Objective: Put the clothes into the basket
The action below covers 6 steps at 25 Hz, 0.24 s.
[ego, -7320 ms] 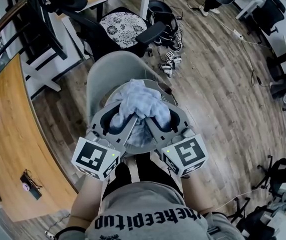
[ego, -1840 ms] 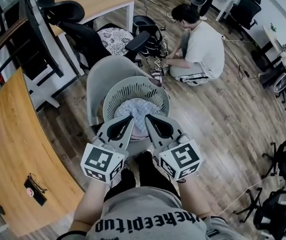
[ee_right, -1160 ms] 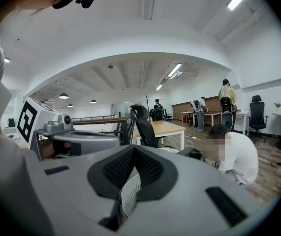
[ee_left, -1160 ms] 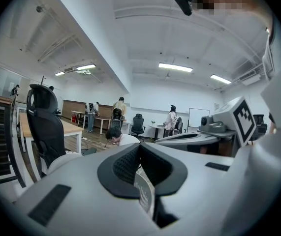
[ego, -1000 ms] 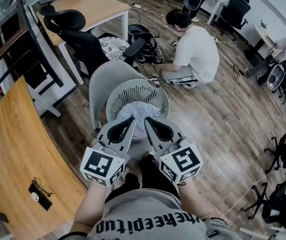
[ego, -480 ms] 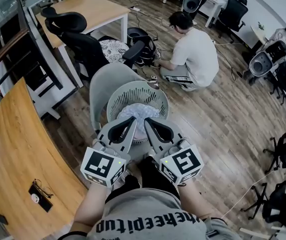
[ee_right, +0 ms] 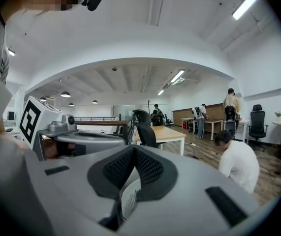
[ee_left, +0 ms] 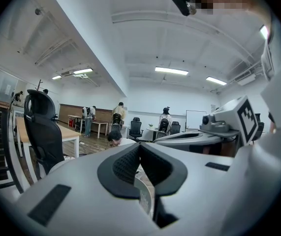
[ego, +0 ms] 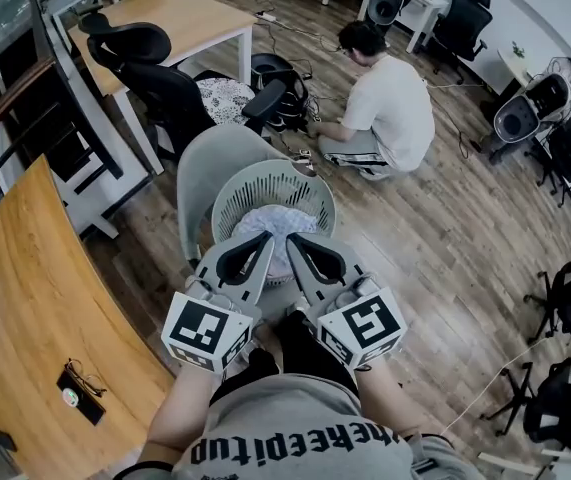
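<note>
Left gripper (ego: 267, 238) held level, jaws together, empty; right gripper (ego: 291, 239) just beside it, tilted slightly down, also closed and empty. Both tips hang over the basket's (ego: 227, 186) near rim; clothes (ego: 265, 220) lie inside. Desk (ego: 25, 288) left, open floor (ego: 445, 248) right

Earlier, my left gripper (ego: 267, 238) and right gripper (ego: 289, 239) carried the clothes (ego: 276, 226) bunched between them above the basket (ego: 263, 180). The clothes now lie inside the basket. Both grippers have drawn back to its 6 o'clock rim, jaws together on nothing. A crouching person (ego: 390, 103) has come into view at 1 o'clock.
</note>
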### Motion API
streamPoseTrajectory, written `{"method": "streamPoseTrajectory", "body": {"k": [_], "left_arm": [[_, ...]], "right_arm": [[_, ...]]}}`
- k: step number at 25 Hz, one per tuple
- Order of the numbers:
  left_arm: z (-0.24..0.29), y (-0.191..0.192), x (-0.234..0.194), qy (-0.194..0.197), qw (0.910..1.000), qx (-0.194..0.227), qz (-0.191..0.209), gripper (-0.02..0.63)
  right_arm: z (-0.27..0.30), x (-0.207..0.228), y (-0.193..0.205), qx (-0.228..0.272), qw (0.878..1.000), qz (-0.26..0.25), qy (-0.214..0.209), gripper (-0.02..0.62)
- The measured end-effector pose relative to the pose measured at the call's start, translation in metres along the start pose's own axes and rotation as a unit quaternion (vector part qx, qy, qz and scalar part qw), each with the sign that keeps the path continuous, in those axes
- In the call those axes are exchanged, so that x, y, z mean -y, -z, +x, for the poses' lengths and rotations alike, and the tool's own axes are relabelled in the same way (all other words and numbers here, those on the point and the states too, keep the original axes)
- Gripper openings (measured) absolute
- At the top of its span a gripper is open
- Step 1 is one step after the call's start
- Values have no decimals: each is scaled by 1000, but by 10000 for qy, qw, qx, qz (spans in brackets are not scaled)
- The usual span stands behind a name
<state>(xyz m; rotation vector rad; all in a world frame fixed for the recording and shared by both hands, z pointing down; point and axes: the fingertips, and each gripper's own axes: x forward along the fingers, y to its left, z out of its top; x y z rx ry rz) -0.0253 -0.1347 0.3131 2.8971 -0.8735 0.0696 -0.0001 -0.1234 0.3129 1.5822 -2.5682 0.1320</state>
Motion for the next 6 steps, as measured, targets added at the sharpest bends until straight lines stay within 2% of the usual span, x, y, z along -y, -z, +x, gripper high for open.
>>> {"method": "streamPoseTrajectory", "body": {"k": [6], "left_arm": [[-1, -1, -2, -17, 10000, 9, 2, 15]], "right_arm": [[2, -2, -2, 2, 10000, -43, -2, 11]]}}
